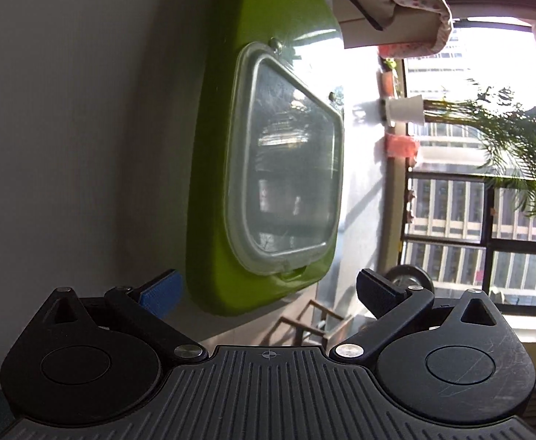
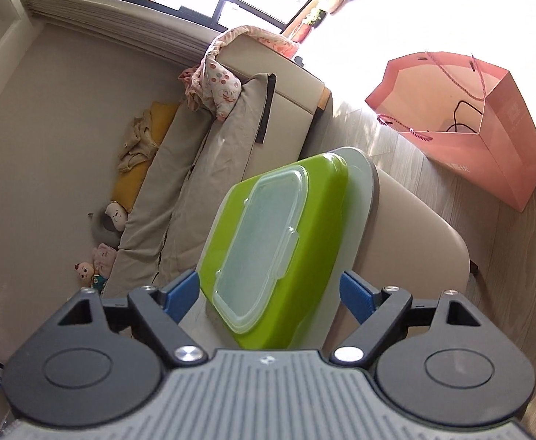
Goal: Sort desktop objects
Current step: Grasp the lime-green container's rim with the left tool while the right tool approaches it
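A lime-green tray [image 2: 304, 234] lies on a small pale table top [image 2: 363, 183], with a clear plastic lid [image 2: 264, 249] resting flat on it. My right gripper [image 2: 269, 293] is open; its blue pads [image 2: 183, 293] flank the tray's near corner without pressing on it. The left wrist view is rolled sideways. It shows the same green tray [image 1: 216, 183] and clear lid [image 1: 289, 168] on the pale table top [image 1: 66, 146]. My left gripper [image 1: 268, 289] is open wide, its fingertips [image 1: 377, 293] on either side of the tray's near end, nothing gripped.
A pink paper bag [image 2: 487, 128] stands on the wooden floor to the right. A beige sofa [image 2: 213, 154] with cloths and soft toys lies beyond the table. A beige chair [image 2: 414, 238] is under the table edge. A potted palm [image 1: 506, 139] stands by the window.
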Demonstrator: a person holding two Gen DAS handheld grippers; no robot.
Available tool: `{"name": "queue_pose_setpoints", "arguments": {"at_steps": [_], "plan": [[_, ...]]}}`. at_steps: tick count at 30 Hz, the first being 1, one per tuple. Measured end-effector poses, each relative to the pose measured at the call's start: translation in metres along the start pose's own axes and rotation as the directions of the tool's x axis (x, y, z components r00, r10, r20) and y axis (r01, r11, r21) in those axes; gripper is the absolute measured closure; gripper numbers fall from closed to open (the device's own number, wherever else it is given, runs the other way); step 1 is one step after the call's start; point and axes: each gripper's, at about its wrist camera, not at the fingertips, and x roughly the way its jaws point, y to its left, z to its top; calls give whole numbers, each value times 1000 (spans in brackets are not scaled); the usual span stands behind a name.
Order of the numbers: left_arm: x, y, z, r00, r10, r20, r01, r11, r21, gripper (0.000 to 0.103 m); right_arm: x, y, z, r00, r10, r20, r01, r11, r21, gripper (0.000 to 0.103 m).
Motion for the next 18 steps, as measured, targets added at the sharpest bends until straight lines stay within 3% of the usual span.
{"name": "queue_pose_setpoints", "arguments": {"at_steps": [4,8,11,12,14,15,18], "plan": [[14,8,9,999,24,32,-24,1000,11,0,-8,-8,3,998,60,19,-60,998,21,16],[17,11,15,996,-69,55,69,998,0,0,-8,-21,-7,993,117,17,-118,992,52,14],[18,10,21,993,-83,78,85,996,-21,0,-2,-29,-19,986,164,-21,-161,982,94,14],[19,10,22,994,-74,77,76,997,-20,4,-1,-30,-23,983,182,-32,-178,979,104,14],[20,9,22,997,-11,72,12,1000,-12,49,1,-30,-31,975,216,-54,-208,970,127,14],[23,13,23,998,-13,55,15,999,-30,59,2,-29,-34,972,227,-62,-217,967,136,14],[23,19,22,999,-29,45,32,997,-71,61,9,-25,-40,965,246,-93,-228,958,172,13]]}}
